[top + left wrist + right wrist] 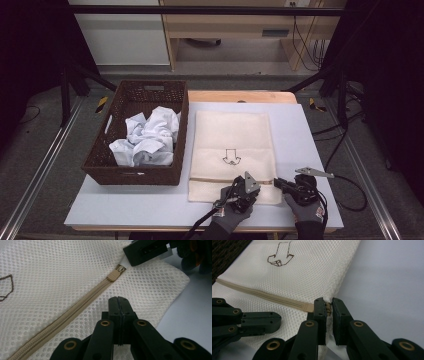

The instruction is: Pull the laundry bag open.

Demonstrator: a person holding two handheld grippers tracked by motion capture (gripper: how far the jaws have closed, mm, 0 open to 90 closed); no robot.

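Note:
A cream mesh laundry bag [232,135] lies flat on the white table [150,205], its tan zipper [75,308] running across near the front end. My left gripper [254,186] is shut, its tips [118,300] resting on the mesh just below the zipper; I cannot tell whether mesh is pinched. My right gripper [276,181] is at the bag's right edge, its jaws closed narrowly on the tan zipper pull [327,307]. In the left gripper view the slider [113,276] sits just short of the right gripper [142,251].
A dark wicker basket [135,176] holding crumpled white cloth [147,137] stands left of the bag, close alongside it. A brown arrow mark [279,256] is drawn on the bag. Bare table lies to the right of the bag.

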